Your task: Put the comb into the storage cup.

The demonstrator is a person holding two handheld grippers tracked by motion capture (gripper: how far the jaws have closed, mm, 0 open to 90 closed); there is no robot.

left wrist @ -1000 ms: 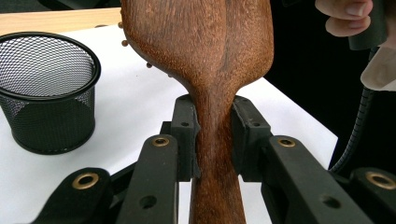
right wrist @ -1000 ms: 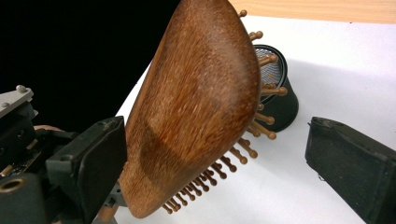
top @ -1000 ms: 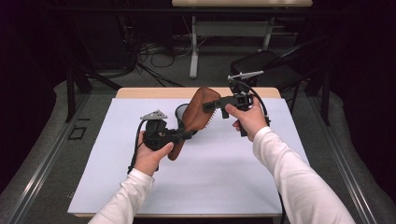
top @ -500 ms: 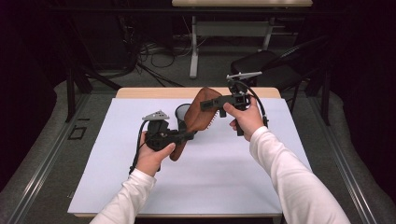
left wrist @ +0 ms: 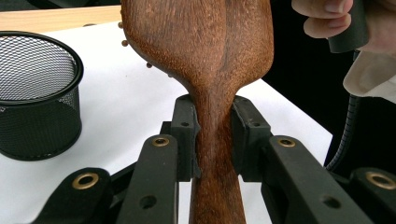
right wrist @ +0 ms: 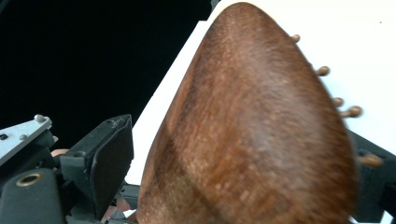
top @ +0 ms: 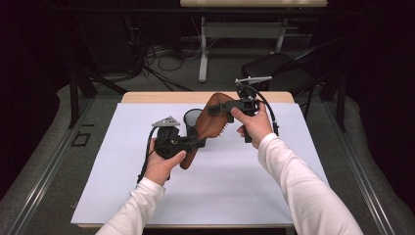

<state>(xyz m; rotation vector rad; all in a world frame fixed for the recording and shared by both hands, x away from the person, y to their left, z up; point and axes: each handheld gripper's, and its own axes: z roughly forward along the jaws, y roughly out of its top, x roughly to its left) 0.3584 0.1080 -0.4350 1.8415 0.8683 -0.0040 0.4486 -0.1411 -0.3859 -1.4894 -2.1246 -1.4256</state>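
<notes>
The hairbrush (left wrist: 205, 56) is dark reddish-brown wood with a fine visible grain and a smooth satin sheen; its small bristle tips (right wrist: 352, 111) look like rounded wooden beads. The cup (left wrist: 35, 93) at 9 o'clock of it is black wire mesh, matt, with a smooth solid rim. The left hand-held gripper (left wrist: 212, 135) is matt black plastic with brass-coloured rivets, and its pads look slightly rubbery. The right hand-held gripper (top: 220, 108) carries a dull grey metal plate. The counter (top: 235, 196) has a matt white sheet like paper over pale wood.
</notes>
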